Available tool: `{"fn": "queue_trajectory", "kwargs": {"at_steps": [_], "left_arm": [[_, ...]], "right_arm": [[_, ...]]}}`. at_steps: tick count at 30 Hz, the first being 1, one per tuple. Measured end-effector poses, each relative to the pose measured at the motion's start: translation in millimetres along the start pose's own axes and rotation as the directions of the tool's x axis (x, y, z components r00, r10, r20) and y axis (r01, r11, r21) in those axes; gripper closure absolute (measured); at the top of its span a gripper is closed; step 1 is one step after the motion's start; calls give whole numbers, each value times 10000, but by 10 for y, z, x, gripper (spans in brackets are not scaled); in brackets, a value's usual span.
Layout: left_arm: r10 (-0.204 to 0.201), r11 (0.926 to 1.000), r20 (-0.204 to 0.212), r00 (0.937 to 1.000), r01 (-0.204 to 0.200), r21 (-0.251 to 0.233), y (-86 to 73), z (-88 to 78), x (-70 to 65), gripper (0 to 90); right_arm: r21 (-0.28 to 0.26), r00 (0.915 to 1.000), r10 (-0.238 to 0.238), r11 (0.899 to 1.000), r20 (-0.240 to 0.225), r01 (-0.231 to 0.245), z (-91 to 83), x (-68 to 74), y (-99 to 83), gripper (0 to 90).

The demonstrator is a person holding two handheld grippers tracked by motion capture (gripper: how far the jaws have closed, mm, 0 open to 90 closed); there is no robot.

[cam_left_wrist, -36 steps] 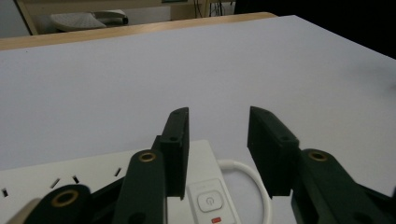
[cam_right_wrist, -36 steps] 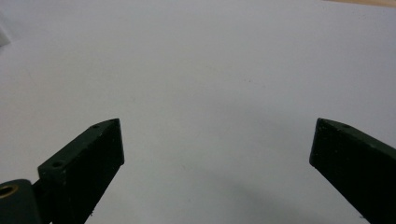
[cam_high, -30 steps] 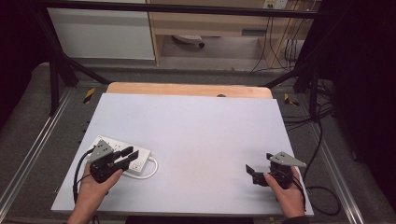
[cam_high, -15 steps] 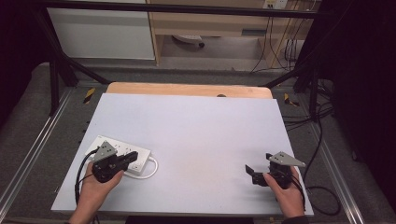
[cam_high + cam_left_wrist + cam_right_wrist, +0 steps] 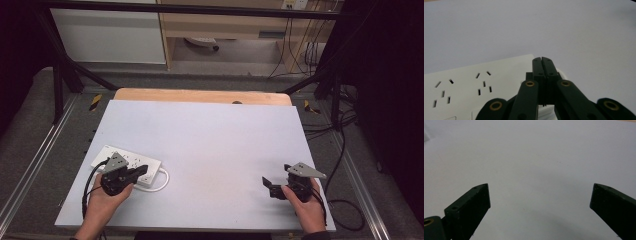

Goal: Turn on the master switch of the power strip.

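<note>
The left gripper (image 5: 140, 172) has its two black jaws pressed flat together, tip to tip, having just finished closing. Nothing seems to be pinched between the pads; in the left gripper view (image 5: 541, 61) the tips meet with only a thin seam between them. It sits low over the right-hand end of the white power strip (image 5: 125, 165), jaws pointing out toward the middle of the table. The strip lies under and just to the left of the jaws in that view (image 5: 474, 85), near the table's front-left corner.

The strip is a flat, rectangular block of smooth white plastic with rows of slotted sockets on top, dark little slits in groups. A white cord (image 5: 162, 180) loops out from its right end and curls back on the tabletop.

Over on the other side, the right gripper (image 5: 268, 186) rests near the front-right edge, jaws spread wide with nothing in them, only bare surface showing between the tips (image 5: 540, 197). It's well apart from the strip.

The table (image 5: 215, 135) has a matte, pale grey-lilac top, and a strip of light wood (image 5: 200, 95) peeks out along the far edge.
</note>
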State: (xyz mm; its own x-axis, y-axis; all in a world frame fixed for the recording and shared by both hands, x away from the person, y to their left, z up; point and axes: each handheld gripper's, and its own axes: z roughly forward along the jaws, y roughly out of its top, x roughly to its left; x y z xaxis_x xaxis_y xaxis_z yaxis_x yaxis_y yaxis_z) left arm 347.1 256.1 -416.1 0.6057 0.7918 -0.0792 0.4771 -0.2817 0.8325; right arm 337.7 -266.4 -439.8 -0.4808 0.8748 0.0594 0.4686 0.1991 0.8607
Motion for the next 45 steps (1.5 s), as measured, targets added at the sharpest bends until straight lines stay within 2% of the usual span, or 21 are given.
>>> {"fn": "queue_trajectory", "kwargs": {"at_steps": [15,45], "left_arm": [[43,9989,50,10000,-45,461,-28,56,21,900],[61,9953,-18,10000,-59,971,-49,145,51,900]], "right_arm": [[32,10000,-36,10000,-3,36,8,2,-1,34],[59,10000,-51,10000,-8,52,9,5,-1,34]]}}
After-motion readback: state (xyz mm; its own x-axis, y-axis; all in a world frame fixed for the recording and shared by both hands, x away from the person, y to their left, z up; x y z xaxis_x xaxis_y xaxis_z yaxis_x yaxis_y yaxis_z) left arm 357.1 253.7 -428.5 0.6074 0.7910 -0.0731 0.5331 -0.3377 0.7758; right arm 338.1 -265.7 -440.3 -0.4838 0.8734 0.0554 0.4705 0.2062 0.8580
